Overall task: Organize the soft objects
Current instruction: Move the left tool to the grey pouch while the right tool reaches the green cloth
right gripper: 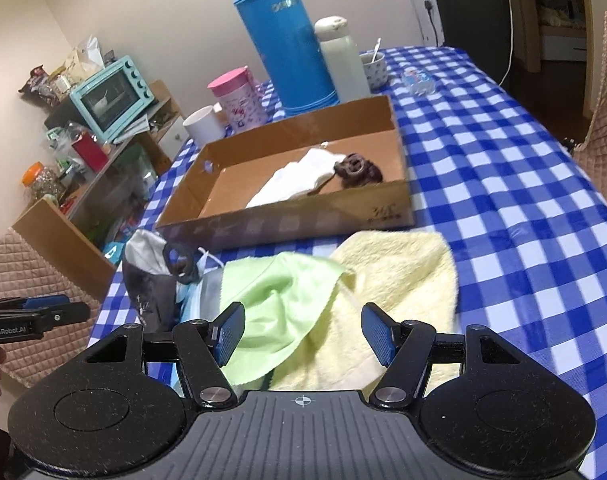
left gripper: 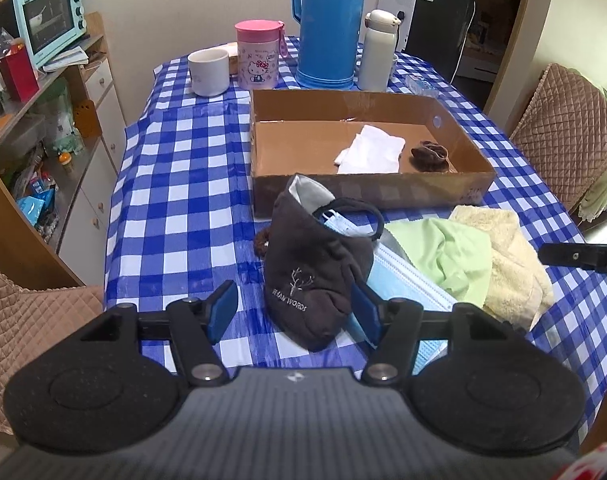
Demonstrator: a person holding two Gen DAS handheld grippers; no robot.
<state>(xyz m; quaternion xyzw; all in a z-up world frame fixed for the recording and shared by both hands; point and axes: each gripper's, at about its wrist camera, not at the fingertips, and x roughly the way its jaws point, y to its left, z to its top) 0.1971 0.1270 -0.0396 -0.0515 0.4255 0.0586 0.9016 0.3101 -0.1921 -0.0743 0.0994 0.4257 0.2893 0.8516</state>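
A dark grey drawstring pouch (left gripper: 315, 272) lies on the checked tablecloth with blue face masks (left gripper: 403, 280) tucked in and under it. My left gripper (left gripper: 295, 316) stands open around the pouch's near end, its left pad clear of the fabric. My right gripper (right gripper: 303, 336) is open just above a light green cloth (right gripper: 287, 292) that lies on a pale yellow towel (right gripper: 403, 276). Behind them, the cardboard box (right gripper: 303, 224) holds a white cloth (right gripper: 299, 180) and a brown scrunchie (right gripper: 357, 170). The pouch (right gripper: 151, 280) and my left gripper (right gripper: 69, 306) show at the left of the right wrist view.
A blue thermos (left gripper: 329, 24), a pink cup (left gripper: 259, 54), a white mug (left gripper: 208, 72) and a white bottle (left gripper: 377, 50) stand behind the box. A cluttered shelf with a teal oven (left gripper: 51, 16) is at the left. A quilted chair (left gripper: 567, 140) is at the right.
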